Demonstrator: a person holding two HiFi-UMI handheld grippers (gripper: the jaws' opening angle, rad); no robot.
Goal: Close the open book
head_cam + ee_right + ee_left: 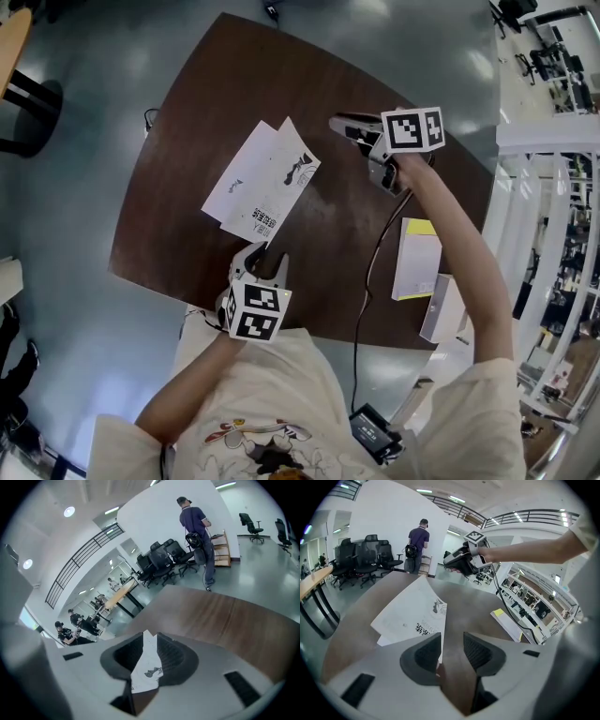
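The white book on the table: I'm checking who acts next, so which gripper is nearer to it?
Left. The left gripper hovers at the near corner of the white book; the right gripper is off to its right, clearly apart.

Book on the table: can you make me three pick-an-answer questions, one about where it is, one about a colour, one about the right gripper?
1. Where is the white book? A held in the air; B lying on the table; C standing on edge.
2. What colour is the table? A green; B white; C brown.
3. How are the right gripper's jaws? A apart, holding nothing; B shut on the book; C shut on nothing.
Answers: 1 B, it lies flat there in the head view. 2 C, its bare top is dark brown. 3 A, its own view shows a gap between the jaws.
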